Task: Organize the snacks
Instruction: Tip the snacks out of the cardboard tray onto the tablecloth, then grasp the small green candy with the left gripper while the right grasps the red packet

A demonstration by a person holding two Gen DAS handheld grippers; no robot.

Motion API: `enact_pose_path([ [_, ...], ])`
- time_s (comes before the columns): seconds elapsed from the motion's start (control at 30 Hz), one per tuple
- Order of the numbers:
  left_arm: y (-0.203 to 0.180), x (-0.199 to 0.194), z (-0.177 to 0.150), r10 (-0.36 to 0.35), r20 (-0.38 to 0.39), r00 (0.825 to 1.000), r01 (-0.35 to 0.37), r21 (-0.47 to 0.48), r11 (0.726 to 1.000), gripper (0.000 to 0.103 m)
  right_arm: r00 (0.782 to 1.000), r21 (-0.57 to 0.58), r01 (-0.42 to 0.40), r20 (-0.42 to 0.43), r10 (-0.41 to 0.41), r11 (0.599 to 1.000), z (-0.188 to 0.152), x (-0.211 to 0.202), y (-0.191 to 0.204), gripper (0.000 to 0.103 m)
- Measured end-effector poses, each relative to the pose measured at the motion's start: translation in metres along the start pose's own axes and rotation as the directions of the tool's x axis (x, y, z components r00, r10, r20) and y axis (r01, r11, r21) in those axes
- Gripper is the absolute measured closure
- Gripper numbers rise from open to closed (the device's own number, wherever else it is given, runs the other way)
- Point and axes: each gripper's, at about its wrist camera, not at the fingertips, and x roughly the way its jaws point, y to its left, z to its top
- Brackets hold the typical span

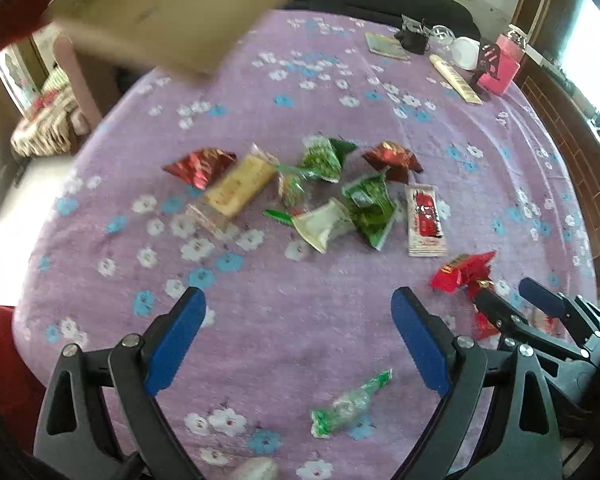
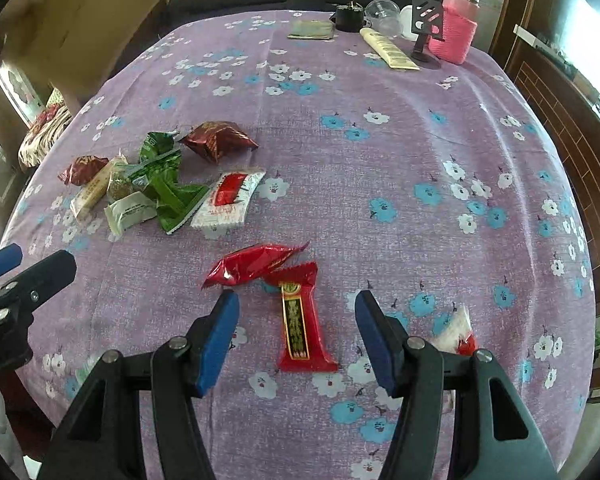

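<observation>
Several wrapped snacks lie in a heap on the purple flowered tablecloth (image 1: 340, 120): dark red packets (image 1: 199, 166), a yellow bar (image 1: 239, 186), green packets (image 1: 370, 206) and a white-and-red sachet (image 1: 424, 220). My left gripper (image 1: 297, 300) is open and empty above bare cloth, with a green candy (image 1: 350, 404) between its arms. My right gripper (image 2: 295, 306) is open, its fingers on either side of a red bar (image 2: 300, 324). A red wrapped candy (image 2: 255, 264) lies just beyond its left finger. The heap also shows in the right wrist view (image 2: 159, 184).
A blurred cardboard box (image 1: 171, 12) hangs over the far left. At the table's far right stand a pink bottle (image 2: 456, 26), a black stand (image 2: 426, 32), a cream tube (image 2: 388, 48), a clear cup (image 2: 382, 14) and a flat packet (image 2: 312, 30). A white-red wrapper (image 2: 458, 332) lies by my right finger.
</observation>
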Motion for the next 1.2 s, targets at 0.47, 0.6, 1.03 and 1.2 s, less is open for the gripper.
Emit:
enact_pose_path([
  [0.47, 0.014, 0.01, -0.042, -0.023, -0.062, 0.998, 0.025, 0.023, 0.999, 0.017, 0.996, 0.076, -0.087, 0.012, 0.086, 0.993, -0.013, -0.004, -0.055, 0.043],
  [0.6, 0.011, 0.012, -0.053, -0.034, -0.081, 0.996, 0.038, 0.053, 0.998, 0.02, 0.992, 0.096, -0.125, 0.025, 0.124, 0.987, -0.021, -0.007, -0.075, 0.043],
  [1.03, -0.005, 0.022, -0.055, -0.091, -0.126, 0.988, 0.113, 0.18, 0.977, 0.057, 0.975, 0.037, -0.219, -0.026, 0.22, 0.975, -0.009, 0.006, -0.05, 0.043],
  [1.2, -0.01, 0.022, -0.055, -0.15, -0.136, 0.979, 0.178, 0.225, 0.958, 0.057, 0.982, -0.001, -0.181, -0.062, 0.181, 0.983, -0.006, 0.019, -0.032, 0.043],
])
